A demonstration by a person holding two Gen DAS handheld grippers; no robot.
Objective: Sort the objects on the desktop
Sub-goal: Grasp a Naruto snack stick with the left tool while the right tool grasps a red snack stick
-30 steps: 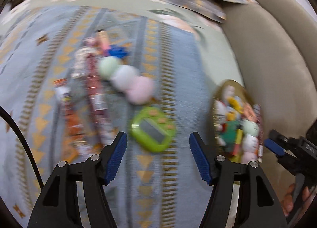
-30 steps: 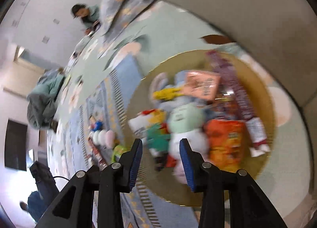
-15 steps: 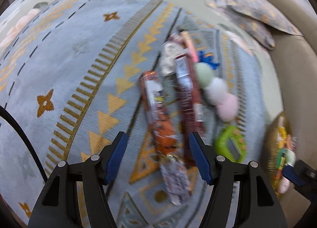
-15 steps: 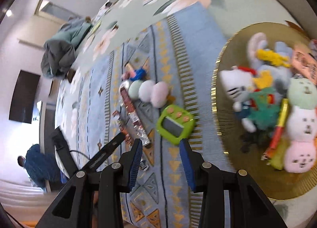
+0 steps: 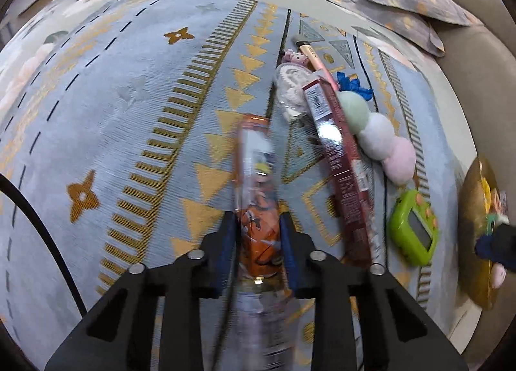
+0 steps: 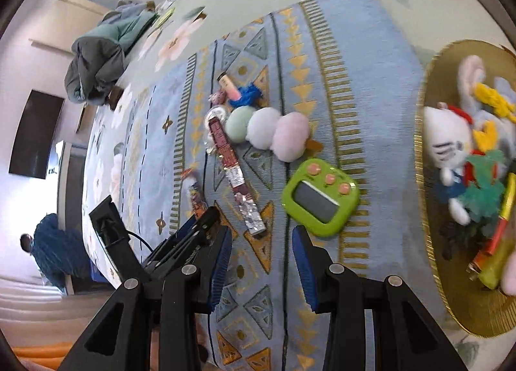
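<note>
My left gripper (image 5: 258,242) is shut on a long orange snack packet (image 5: 256,197) that lies on the blue patterned rug (image 5: 129,132); the packet also shows in the right wrist view (image 6: 195,195). A dark red snack bar (image 5: 342,171) lies just right of it. A green, white and pink plush (image 5: 377,135) and a green timer (image 5: 414,230) lie further right. My right gripper (image 6: 261,261) is open and empty above the rug, just below the green timer (image 6: 319,200) and the red bar (image 6: 235,177). The gold tray (image 6: 429,261) holds several plush toys.
A pink pen (image 5: 314,58), a blue toy (image 5: 353,84) and a clear packet (image 5: 292,90) lie at the far end of the row. Cushions (image 5: 396,3) and a beige sofa (image 5: 477,81) stand at the right. A person (image 6: 48,248) sits at the left.
My left gripper has moved down onto the orange packet and shut on it. My right gripper has swung away from the tray toward the timer and stays open.
</note>
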